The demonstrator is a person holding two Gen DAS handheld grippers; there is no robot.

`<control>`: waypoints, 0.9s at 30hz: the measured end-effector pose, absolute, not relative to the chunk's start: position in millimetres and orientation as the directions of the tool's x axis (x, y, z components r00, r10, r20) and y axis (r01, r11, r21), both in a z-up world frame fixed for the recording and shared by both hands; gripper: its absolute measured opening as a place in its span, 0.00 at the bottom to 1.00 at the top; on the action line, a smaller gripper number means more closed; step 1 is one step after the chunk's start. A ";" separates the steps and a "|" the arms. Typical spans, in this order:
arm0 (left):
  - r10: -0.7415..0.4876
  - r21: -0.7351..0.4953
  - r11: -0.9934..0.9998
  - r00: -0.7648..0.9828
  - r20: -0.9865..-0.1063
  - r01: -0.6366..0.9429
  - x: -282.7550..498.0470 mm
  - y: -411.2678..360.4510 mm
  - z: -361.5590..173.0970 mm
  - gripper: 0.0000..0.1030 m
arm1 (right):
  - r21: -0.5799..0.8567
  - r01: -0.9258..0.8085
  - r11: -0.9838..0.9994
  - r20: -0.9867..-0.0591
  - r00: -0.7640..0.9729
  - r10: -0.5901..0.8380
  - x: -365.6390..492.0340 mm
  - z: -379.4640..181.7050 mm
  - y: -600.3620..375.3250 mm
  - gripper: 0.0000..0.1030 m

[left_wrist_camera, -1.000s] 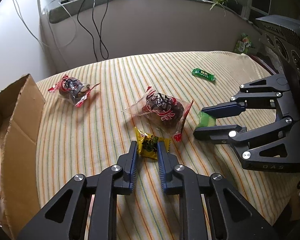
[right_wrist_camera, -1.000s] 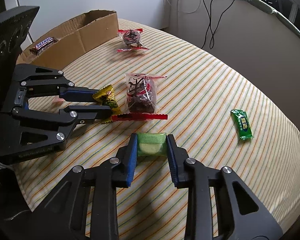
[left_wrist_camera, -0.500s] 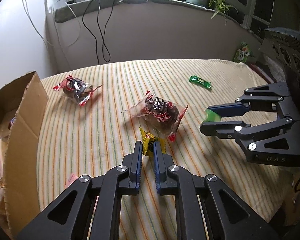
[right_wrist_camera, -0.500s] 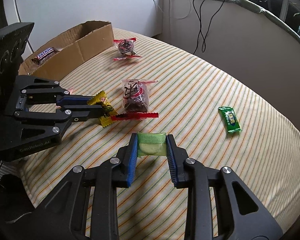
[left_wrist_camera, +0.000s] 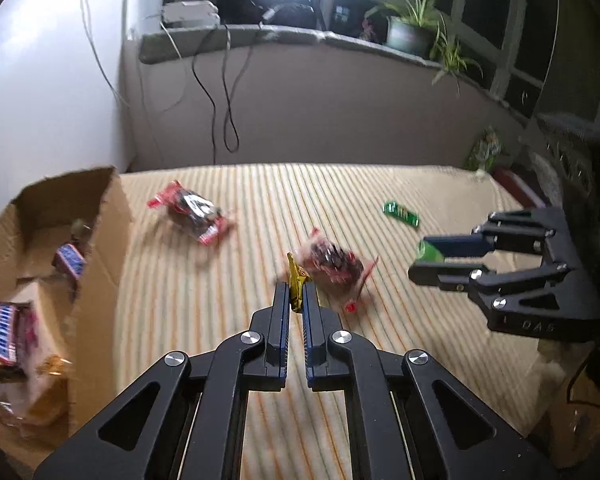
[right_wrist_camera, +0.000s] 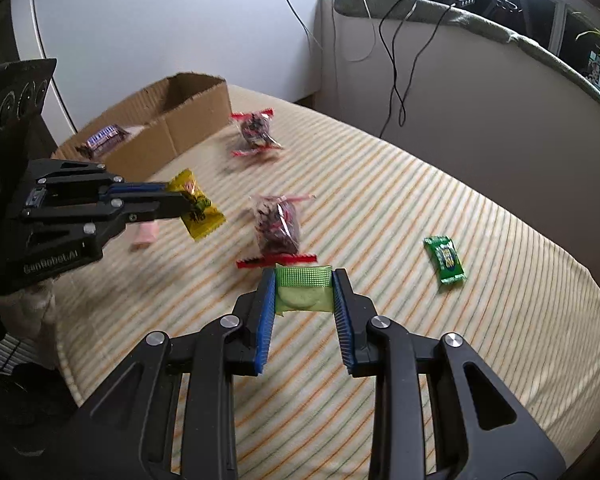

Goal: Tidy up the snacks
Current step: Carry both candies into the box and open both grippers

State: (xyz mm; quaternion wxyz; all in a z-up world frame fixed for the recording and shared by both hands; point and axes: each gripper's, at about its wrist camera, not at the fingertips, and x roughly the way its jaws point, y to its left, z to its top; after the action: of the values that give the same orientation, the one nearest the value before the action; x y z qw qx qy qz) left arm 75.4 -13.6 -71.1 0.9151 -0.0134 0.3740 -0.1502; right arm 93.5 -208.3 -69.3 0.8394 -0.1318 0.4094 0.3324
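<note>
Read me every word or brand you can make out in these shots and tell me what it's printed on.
"GenRobot.AI": side of the left tool.
"DAS", after an unclear first mark: side of the right tool.
Blue bars in the box: lettering too blurred.
Yellow candy, green candy, green packet: print too small.

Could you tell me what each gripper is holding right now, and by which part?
The left gripper pinches the yellow candy by one end of its wrapper. The right gripper clamps the light green packet across its two side edges.
</note>
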 end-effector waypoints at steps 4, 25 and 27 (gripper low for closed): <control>-0.256 -0.131 0.965 0.724 -0.640 0.226 70.1 10.1 -49.2 0.05 | 0.042 -0.682 0.730 -0.755 0.457 0.471 97.0 -54.1 -195.4 0.28; 0.043 -0.038 0.996 0.825 -0.563 -0.078 66.7 134.6 -23.6 0.05 | 0.034 -0.815 0.579 -0.693 0.398 0.601 127.8 -5.9 -43.7 0.28; 0.059 -0.030 0.995 0.823 -0.565 -0.092 69.2 138.7 -25.5 0.05 | 0.035 -0.825 0.564 -0.695 0.385 0.607 132.5 -7.1 -27.7 0.28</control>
State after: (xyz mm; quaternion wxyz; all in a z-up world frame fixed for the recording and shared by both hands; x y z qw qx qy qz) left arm 69.2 138.7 -25.5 0.9543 -0.0279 0.2948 0.0395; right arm 132.5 -27.7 -7.1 0.8164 -0.1608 0.3395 0.4386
